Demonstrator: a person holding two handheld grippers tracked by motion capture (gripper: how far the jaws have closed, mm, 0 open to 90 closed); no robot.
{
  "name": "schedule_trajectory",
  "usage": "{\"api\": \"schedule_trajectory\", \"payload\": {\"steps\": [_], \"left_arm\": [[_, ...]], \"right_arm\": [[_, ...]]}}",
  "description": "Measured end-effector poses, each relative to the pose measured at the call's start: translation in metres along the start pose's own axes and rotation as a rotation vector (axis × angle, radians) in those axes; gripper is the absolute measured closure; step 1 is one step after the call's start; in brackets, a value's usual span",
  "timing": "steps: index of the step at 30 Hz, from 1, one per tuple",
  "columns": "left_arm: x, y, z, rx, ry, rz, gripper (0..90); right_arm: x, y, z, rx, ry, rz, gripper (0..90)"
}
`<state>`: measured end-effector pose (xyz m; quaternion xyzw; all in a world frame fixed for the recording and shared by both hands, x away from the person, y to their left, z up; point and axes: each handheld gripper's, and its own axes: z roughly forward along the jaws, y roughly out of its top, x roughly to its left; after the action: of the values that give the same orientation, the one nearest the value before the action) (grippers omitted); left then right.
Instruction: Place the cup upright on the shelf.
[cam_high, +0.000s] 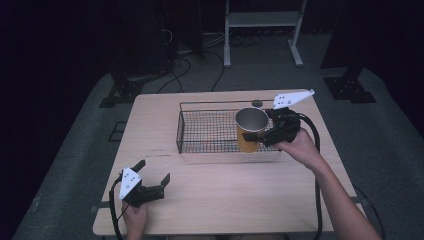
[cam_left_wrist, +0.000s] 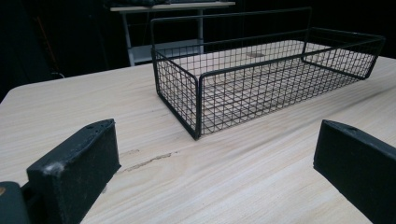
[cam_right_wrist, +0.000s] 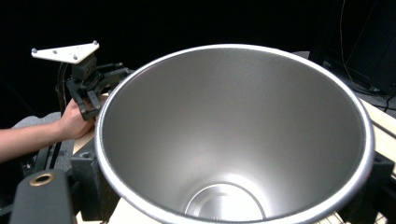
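A metal cup (cam_high: 250, 129) with an orange outside and a bare steel inside is upright over the right front part of a black wire basket (cam_high: 179, 131). My right gripper (cam_high: 256, 136) is shut on the cup from the right side. In the right gripper view the cup's steel inside (cam_right_wrist: 233, 135) opens toward the camera, with a black jaw on either side of it. My left gripper (cam_high: 154, 170) is open near the table's front left, nothing between its jaws. In the left gripper view the basket (cam_left_wrist: 198, 105) stands ahead and holds nothing I can see.
The light wooden table (cam_high: 225, 195) has bare room in front of the basket. Past its far edge are dark floor, cables and a white stand (cam_high: 262, 20). The other hand and left gripper (cam_right_wrist: 93, 86) appear beyond the cup.
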<state>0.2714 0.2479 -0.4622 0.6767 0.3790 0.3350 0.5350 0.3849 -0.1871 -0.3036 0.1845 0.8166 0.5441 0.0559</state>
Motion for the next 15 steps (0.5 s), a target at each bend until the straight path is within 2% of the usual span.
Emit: {"api": "schedule_trajectory", "payload": {"steps": [15], "left_arm": [[0.001,0.0,-0.001,-0.001,0.0,-0.004,0.0]], "right_arm": [[-0.023,0.027,0.023,0.036,-0.011,0.0,12.9]]}}
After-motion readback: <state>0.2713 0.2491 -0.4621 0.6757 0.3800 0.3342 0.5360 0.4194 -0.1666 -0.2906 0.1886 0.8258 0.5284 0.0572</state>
